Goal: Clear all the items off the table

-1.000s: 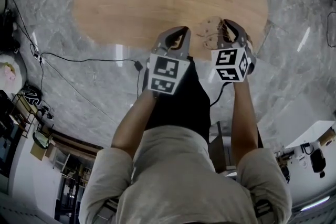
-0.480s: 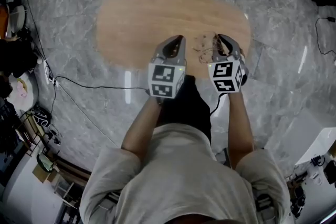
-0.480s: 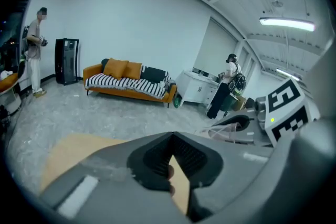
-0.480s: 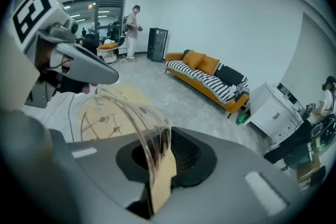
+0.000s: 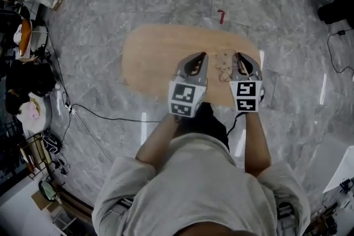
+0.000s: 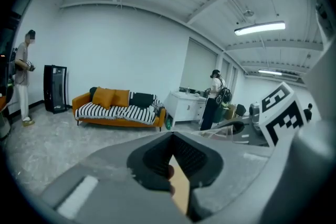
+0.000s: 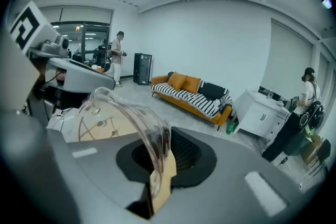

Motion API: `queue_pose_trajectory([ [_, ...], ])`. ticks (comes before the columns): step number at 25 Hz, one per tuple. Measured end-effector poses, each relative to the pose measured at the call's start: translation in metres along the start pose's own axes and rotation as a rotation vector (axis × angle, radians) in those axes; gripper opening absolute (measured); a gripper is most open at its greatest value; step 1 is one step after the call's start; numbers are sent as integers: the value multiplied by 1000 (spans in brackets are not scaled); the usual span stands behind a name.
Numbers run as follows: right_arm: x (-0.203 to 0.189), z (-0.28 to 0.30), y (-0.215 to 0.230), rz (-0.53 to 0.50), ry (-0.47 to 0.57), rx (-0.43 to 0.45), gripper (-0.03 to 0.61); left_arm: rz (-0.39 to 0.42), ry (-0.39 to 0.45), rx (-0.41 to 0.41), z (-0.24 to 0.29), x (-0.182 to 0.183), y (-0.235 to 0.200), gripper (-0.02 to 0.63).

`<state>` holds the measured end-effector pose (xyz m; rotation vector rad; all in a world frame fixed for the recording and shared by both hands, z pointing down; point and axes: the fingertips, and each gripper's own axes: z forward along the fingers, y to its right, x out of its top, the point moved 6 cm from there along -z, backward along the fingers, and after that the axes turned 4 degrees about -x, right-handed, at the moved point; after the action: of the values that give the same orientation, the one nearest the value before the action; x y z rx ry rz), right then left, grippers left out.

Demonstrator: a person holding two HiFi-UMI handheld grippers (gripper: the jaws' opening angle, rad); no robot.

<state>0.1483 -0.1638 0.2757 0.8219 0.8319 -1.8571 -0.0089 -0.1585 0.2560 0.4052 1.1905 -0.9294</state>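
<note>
A clear glass cup (image 5: 223, 63) with a thin printed pattern hangs over the right end of the oval wooden table (image 5: 157, 61). My right gripper (image 5: 239, 59) is shut on its rim. In the right gripper view the curved glass wall (image 7: 137, 122) runs down into the pinch of my right gripper (image 7: 157, 168), with the table's wood showing through it. My left gripper (image 5: 200, 58) hovers just left of the cup, shut with nothing in it. In its own view my left gripper (image 6: 176, 178) shows only a sliver of tan wood between the jaws.
Grey marble floor surrounds the table. A black cable (image 5: 99, 113) trails across it at the left, near clutter (image 5: 25, 80). A red mark (image 5: 221, 15) lies beyond the table. Farther off stand an orange sofa (image 6: 118, 106), a white cabinet (image 6: 186, 106) and people.
The head view has pulled back and up, so the table looks smaller and more floor shows. Both grippers keep their places over the table's near right edge, the cup still held.
</note>
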Motion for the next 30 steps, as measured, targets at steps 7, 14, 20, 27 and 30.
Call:
queue_pose_trajectory([
  [7,51,-60,-2,174,221,-15,35,10,151,39,-51,55,4,21],
  [14,77,-92,-3,235,378,-30,37,55,210,36,-63,83,5,21],
  [20,95,-110,-12,199,484,-54,33,51,212,15,-73,84,0,21],
  [27,103,-126,-3,163,556,-43,31,58,256,-9,-67,98,18,21],
  [30,96,-129,-1,167,577,-22,31,68,253,-1,-65,91,24,21],
])
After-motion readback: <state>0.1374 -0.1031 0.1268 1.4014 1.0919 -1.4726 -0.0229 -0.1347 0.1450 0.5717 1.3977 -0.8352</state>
